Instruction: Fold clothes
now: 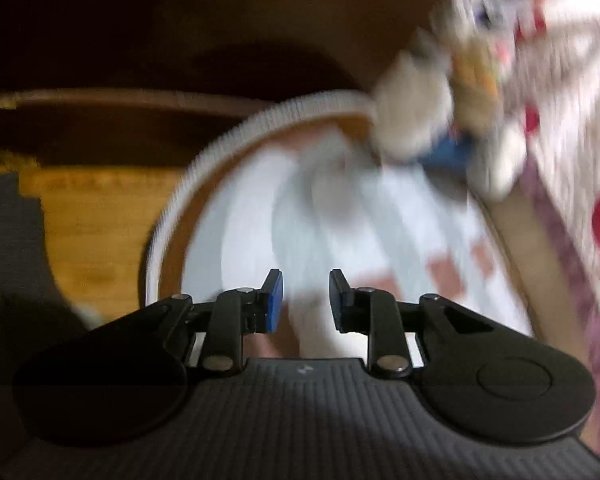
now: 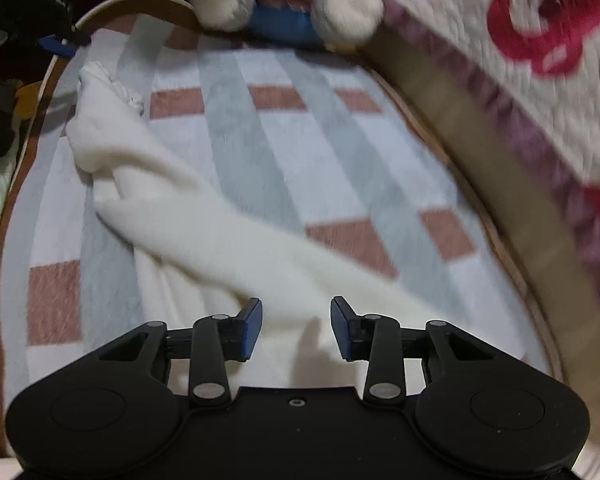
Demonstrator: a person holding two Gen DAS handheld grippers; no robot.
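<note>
Jaws on both my grippers stand wide, empty; white garment runs diagonally from right gripper toward, probably, the plush toy.

Your garment is a cream-white, soft, fleecy piece lying unfolded and rumpled across the striped surface. It runs diagonally from a bunched, knotted-looking end at the far left down toward you, widening into a flatter spread at the near edge. Long creases run along its length. In your left wrist view it is only a pale blur.
</note>
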